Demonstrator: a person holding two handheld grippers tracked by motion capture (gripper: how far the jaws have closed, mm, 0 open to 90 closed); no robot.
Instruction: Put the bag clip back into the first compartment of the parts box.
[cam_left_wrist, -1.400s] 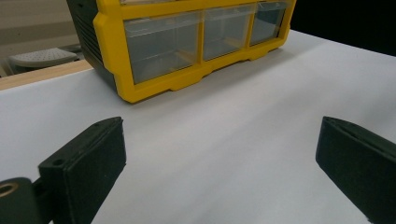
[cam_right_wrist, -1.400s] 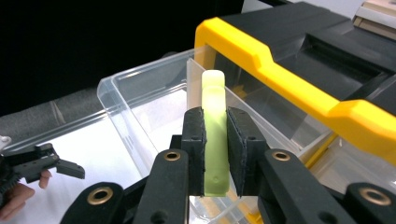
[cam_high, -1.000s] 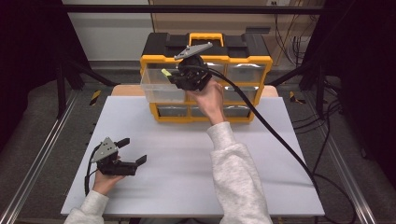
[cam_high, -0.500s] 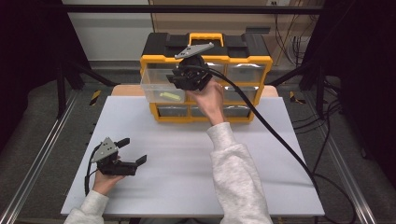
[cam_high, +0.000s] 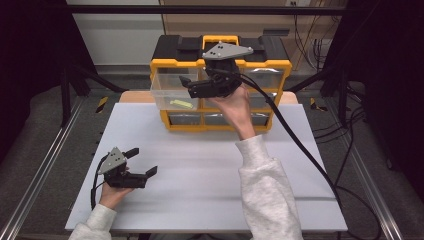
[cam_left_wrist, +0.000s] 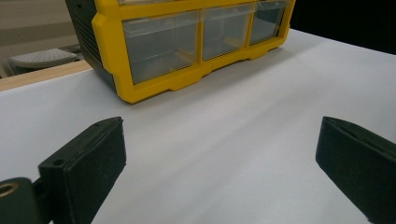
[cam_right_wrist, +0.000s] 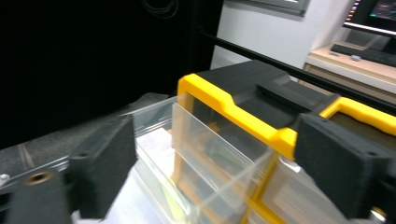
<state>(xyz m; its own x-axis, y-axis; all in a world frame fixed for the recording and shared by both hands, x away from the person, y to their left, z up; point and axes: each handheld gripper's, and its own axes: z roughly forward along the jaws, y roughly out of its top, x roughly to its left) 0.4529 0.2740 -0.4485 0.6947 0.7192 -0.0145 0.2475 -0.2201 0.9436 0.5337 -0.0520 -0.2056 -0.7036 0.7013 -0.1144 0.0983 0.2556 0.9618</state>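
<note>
Looking down from the high view, a yellow and black drawer cabinet (cam_high: 220, 82) is seen standing at the far edge of the white table (cam_high: 210, 170), near its middle. Its upper left clear drawer (cam_high: 175, 92) is pulled out toward the table's left side, and a small yellow-green piece (cam_high: 181, 104) lies inside it. The right gripper (cam_high: 187, 86) is held up in front of the cabinet's upper row, just beside the open drawer, with its jaws apart and nothing between them. The left gripper (cam_high: 142, 162) is rested on the table near the near left corner, well apart from the cabinet, its jaws also spread and empty.

In the left gripper view, the two black jaws are seen wide apart over the bare table (cam_left_wrist: 224, 140). The cabinet's (cam_left_wrist: 154, 84) lower row of clear drawers is seen beyond them, toward the far edge.

In the right gripper view, the jaws are held apart above the pulled-out drawer (cam_right_wrist: 196, 154), whose clear walls are seen between them. The cabinet's yellow rim and black top (cam_right_wrist: 247, 98) are seen behind it.
</note>
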